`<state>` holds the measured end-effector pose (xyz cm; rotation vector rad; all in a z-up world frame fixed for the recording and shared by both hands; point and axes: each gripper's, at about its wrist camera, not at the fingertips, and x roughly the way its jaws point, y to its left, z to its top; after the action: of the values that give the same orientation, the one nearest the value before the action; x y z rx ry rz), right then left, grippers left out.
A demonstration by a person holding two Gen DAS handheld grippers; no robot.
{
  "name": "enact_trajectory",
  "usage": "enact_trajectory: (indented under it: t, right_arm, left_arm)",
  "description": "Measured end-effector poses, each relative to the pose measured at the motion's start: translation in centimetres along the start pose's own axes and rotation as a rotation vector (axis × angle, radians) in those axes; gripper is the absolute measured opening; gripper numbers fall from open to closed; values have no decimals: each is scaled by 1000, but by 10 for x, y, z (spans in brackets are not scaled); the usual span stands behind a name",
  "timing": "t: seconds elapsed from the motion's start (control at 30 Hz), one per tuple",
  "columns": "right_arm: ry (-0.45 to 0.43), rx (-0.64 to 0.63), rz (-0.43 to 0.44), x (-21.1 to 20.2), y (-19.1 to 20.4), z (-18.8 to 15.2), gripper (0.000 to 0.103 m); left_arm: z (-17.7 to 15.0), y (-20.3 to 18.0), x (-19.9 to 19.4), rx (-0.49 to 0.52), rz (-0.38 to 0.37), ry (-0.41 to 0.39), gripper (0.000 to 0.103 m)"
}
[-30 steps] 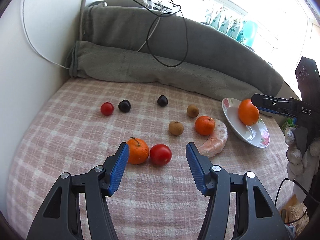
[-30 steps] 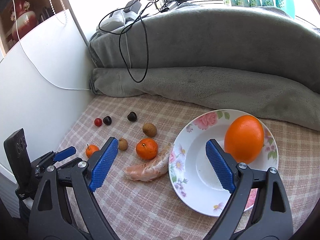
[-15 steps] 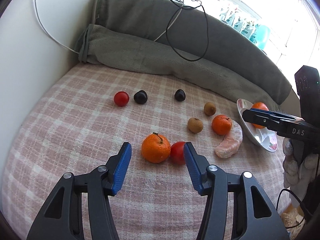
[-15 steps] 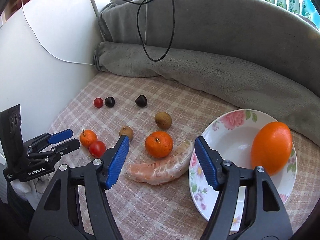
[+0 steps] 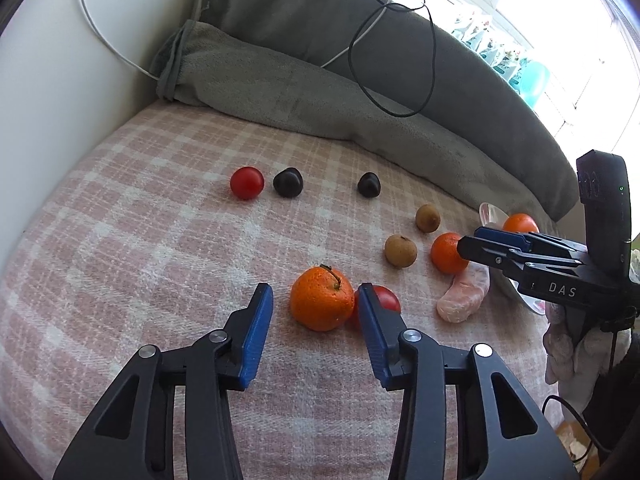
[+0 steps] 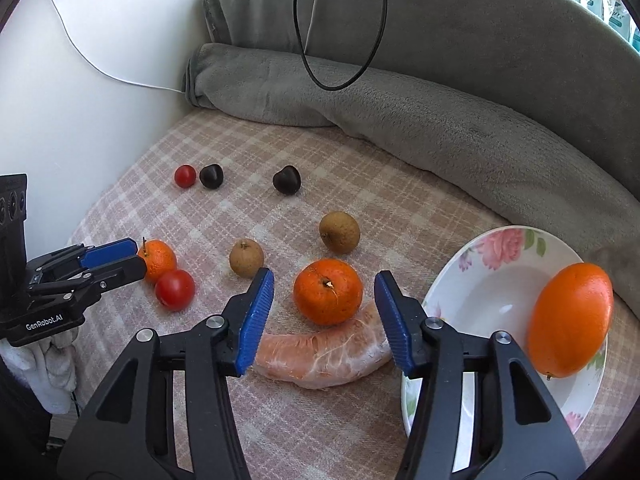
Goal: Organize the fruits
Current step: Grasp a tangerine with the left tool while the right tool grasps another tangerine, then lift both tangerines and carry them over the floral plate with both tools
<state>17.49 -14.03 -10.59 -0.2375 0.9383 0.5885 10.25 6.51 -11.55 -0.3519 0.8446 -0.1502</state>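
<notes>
Left gripper (image 5: 314,300) and right gripper (image 6: 324,288) fingers closing around separate tangerines, not yet touching

The right tool (image 6: 324,312) frames a mandarin (image 6: 328,291) between its closing blue pads (image 6: 256,314), not yet touching it. A peeled citrus segment (image 6: 324,356) lies just below the mandarin. To the right, a large orange (image 6: 570,320) rests on a floral plate (image 6: 504,248). At left, the left tool (image 6: 112,260) reaches a second mandarin (image 6: 159,260) beside a tomato (image 6: 175,289).
</notes>
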Motion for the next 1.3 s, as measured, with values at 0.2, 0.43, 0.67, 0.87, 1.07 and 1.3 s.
enact_trajectory:
  t: [0.2, 0.43, 0.67, 0.87, 1.07, 1.3]
  right_arm:
    - [21, -28, -14, 10, 4, 3, 51]
    - [50, -45, -42, 21, 5, 5, 48]
    - [69, -58, -50, 30, 8, 5, 45]
    - [66, -51, -50, 31, 9, 7, 44]
    - [53, -18, -31, 25, 5, 5, 43]
    - [12, 11, -10, 6, 0, 3, 43]
  left_arm:
    - [-1, -1, 6, 1, -4, 13, 42]
    - [1, 0, 11, -1, -8, 22, 42]
    - [0, -1, 12, 4, -16, 28, 35]
    - [-1, -2, 11, 12, -11, 26, 34]
    - [0, -2, 5, 11, -8, 14, 34]
    - [4, -5, -5, 10, -14, -8, 34]
